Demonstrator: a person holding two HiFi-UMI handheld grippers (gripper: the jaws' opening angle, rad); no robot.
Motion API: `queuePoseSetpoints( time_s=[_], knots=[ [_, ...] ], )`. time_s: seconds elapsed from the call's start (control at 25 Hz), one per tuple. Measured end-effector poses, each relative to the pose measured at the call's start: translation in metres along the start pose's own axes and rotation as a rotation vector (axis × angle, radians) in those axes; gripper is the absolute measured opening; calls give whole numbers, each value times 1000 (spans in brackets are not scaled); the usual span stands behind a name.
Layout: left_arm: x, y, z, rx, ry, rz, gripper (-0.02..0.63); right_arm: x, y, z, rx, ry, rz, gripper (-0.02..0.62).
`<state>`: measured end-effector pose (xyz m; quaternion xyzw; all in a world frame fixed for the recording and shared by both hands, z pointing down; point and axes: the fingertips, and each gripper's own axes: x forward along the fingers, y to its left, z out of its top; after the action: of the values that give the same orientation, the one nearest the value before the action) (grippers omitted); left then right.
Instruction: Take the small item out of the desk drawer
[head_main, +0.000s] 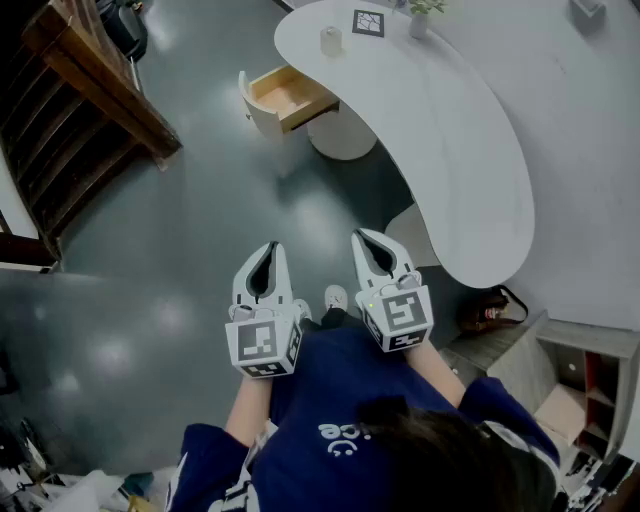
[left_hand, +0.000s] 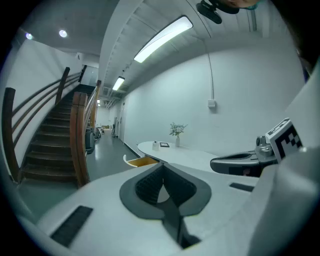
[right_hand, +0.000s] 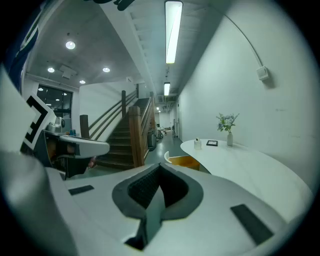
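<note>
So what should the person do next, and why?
Probably walk forward toward the open drawer at the far end of the white desk. The left gripper and right gripper are both shut, empty and held close to the body. The drawer looks well out of reach from here.

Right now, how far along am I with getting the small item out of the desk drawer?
Done: the drawer stands pulled out at the far end of the white desk. In hand: nothing; the left hand-held gripper and right hand-held gripper are both shut and empty, well short of the desk. Left: walk up, reach in and lift out the item, which can't be made out from here.
</note>
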<state>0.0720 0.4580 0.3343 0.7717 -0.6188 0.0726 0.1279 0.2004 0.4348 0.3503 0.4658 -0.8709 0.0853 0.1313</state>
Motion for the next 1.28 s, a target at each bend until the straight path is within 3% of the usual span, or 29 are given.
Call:
queuePoseSetpoints(
  time_s=[0.8,1.28],
  knots=[
    [41,-17,-7,-17,25,53,5,27,-44,-6,46,-3,85,8],
    [96,15,8,-6,25,-5,5,83,-53,-1,50,36,62,8]
  ],
)
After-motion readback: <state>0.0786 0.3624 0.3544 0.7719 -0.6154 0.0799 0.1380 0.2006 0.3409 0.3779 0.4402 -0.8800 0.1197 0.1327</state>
